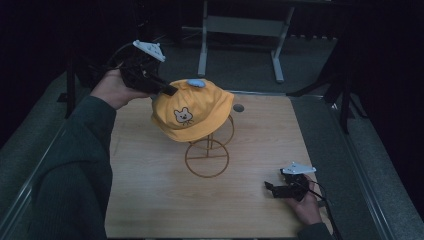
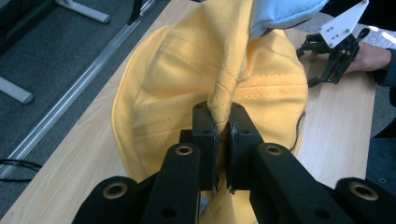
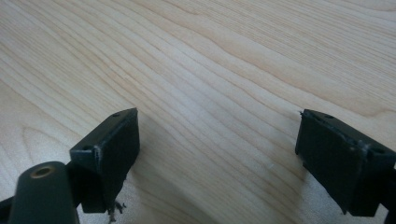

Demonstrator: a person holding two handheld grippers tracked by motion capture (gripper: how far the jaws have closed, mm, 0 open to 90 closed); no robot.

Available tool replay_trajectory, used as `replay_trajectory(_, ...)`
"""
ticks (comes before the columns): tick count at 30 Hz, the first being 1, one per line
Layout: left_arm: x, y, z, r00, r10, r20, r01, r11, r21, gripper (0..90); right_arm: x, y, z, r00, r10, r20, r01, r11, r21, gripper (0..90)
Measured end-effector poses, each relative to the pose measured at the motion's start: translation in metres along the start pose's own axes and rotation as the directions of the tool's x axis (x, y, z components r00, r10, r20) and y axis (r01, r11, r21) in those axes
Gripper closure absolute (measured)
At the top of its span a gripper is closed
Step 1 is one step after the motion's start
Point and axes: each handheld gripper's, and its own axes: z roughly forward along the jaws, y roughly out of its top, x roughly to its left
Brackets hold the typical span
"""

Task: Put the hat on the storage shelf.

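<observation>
A yellow cap (image 1: pixel 192 110) with a small bear face and pale blue ears sits on top of a brown wire stand (image 1: pixel 207 155) at the middle of the wooden table. My left gripper (image 1: pixel 172 91) reaches in from the upper left and is shut on a pinched fold of the yellow cap (image 2: pixel 219 84) at its back edge. In the left gripper view the fabric rises in a ridge between the two black jaws of my left gripper (image 2: pixel 223 126). My right gripper (image 1: pixel 268 186) rests low on the table at the front right, open, over bare wood (image 3: pixel 210 93).
The wooden table (image 1: pixel 150 200) has a small round hole (image 1: pixel 238 107) behind the cap. A metal rail runs along the table's left side. A grey desk frame (image 1: pixel 240 30) stands on the dark floor beyond the far edge.
</observation>
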Motion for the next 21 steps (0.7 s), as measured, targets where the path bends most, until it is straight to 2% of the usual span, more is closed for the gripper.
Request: replay_trajectory(21,-0.012,0.023,0.036,0.9991,0.04,0.015,-0.04,0.9989,0.023,83.4,0.0,0.0,0.0,1.0,0.001,-0.002,-0.001,1.0,-0.001,13.6)
